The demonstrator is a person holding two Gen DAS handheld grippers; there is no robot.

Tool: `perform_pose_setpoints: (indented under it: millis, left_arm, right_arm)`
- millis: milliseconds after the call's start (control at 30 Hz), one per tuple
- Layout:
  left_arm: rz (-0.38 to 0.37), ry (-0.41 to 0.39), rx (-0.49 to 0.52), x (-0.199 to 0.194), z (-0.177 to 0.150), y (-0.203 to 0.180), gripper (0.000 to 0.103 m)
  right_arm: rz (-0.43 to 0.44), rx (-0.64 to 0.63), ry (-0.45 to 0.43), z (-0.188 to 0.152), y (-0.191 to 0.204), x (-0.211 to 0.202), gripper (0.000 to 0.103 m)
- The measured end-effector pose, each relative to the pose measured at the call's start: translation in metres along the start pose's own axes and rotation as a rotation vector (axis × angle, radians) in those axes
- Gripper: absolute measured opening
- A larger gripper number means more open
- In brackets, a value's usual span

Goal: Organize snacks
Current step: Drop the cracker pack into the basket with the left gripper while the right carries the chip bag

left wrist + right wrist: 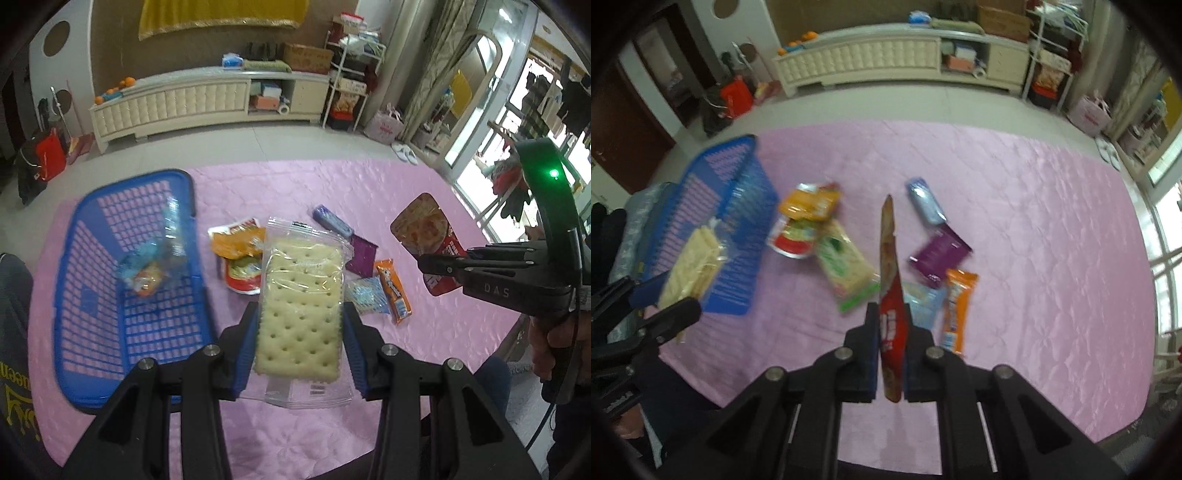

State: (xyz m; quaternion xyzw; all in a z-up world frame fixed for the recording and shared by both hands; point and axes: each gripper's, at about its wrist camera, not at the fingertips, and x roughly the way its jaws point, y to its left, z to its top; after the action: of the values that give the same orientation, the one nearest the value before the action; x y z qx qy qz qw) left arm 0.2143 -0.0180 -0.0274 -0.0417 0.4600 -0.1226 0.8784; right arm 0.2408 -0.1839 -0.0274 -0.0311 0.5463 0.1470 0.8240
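My left gripper (pixel 299 332) is shut on a clear-wrapped cracker pack (pixel 301 302), its blue pads pressing both long edges, and holds it above the cloth beside the blue mesh basket (pixel 92 295). One wrapped snack (pixel 147 277) lies inside the basket. My right gripper (pixel 891 332) is shut on a red snack bag (pixel 891 317), seen edge-on and lifted off the table. In the left wrist view that gripper (pixel 424 264) hangs at the right with the red bag (pixel 421 225). The right wrist view shows the left gripper (pixel 670 295) with the crackers (pixel 690 266) in front of the basket (pixel 738 206).
Several snacks lie on the pink cloth (pixel 1034 221): an orange packet (pixel 809 203), a red pouch (pixel 792 240), a green-edged cracker pack (pixel 842 266), a blue bar (pixel 925 201), a purple sachet (pixel 940 254), an orange bar (pixel 956 306). A hand (pixel 554 343) grips the right tool.
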Motion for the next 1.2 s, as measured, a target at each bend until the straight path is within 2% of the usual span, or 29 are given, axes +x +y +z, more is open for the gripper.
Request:
perform_pose_setpoints:
  millis: [233, 567, 900, 1200]
  left_arm:
    - [0.046, -0.048, -0.036, -0.037, 0.001, 0.041, 0.041]
    - [0.107, -0.060, -0.107, -0.061, -0.005, 0.098, 0.041]
    - [0.126, -0.020, -0.159, -0.044, -0.004, 0.134, 0.041]
    - [0.105, 0.041, -0.190, -0.012, -0.002, 0.153, 0.041]
  right_arm:
    - [0.079, -0.041, -0.044, 0.016, 0.048, -0.011, 0.012]
    - [0.171, -0.123, -0.026, 0.040, 0.123, 0.013, 0.012]
    - [0.215, -0.180, 0.027, 0.059, 0.174, 0.045, 0.012]
    - [0.200, -0.171, 0.069, 0.072, 0.181, 0.070, 0.013]
